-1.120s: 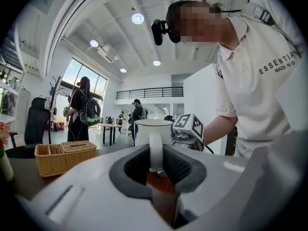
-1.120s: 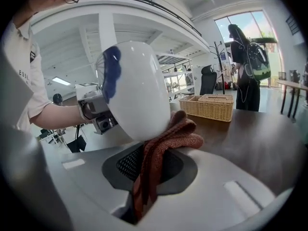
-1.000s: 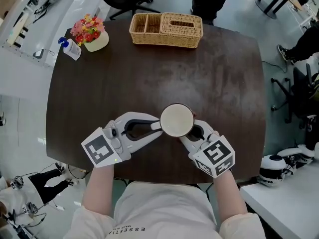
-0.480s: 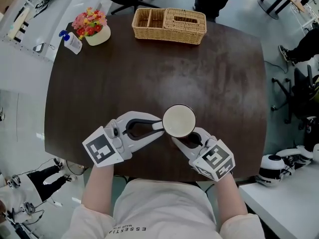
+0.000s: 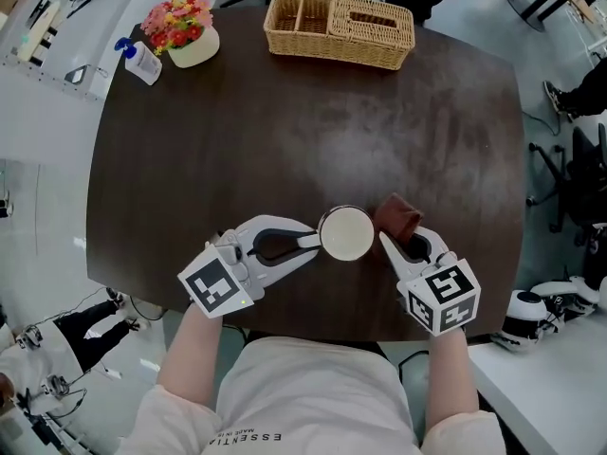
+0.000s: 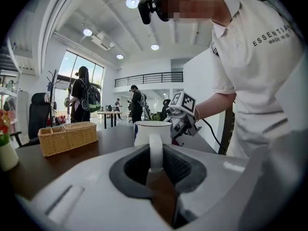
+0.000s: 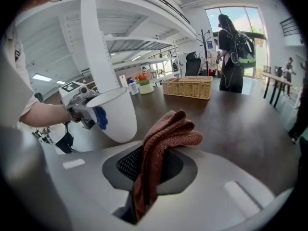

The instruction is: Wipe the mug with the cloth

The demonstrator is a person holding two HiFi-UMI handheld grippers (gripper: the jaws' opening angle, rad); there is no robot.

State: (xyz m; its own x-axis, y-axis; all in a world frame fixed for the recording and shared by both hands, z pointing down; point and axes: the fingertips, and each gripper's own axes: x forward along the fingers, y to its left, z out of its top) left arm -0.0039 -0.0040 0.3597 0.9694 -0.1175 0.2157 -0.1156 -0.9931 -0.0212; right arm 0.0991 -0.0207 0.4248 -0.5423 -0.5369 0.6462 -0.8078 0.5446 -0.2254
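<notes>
My left gripper (image 5: pixel 308 243) pinched the white mug (image 5: pixel 345 233) by its handle, at the near side of the dark table (image 5: pixel 237 140); the mug's inside showed plain white. My right gripper (image 5: pixel 406 242) was clamped on the reddish-brown cloth (image 5: pixel 396 218), just beside the mug's wall; I couldn't tell whether they touched. The wicker basket (image 5: pixel 340 28) stood at the far edge, and its lidded part hid its contents.

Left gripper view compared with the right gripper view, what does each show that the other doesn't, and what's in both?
Only the left gripper view shows the left gripper's jaws shut on the mug handle. Only the right gripper view shows the right gripper's jaws shut on the reddish-brown cloth. Both show the white mug, the wicker basket and the dark table.
</notes>
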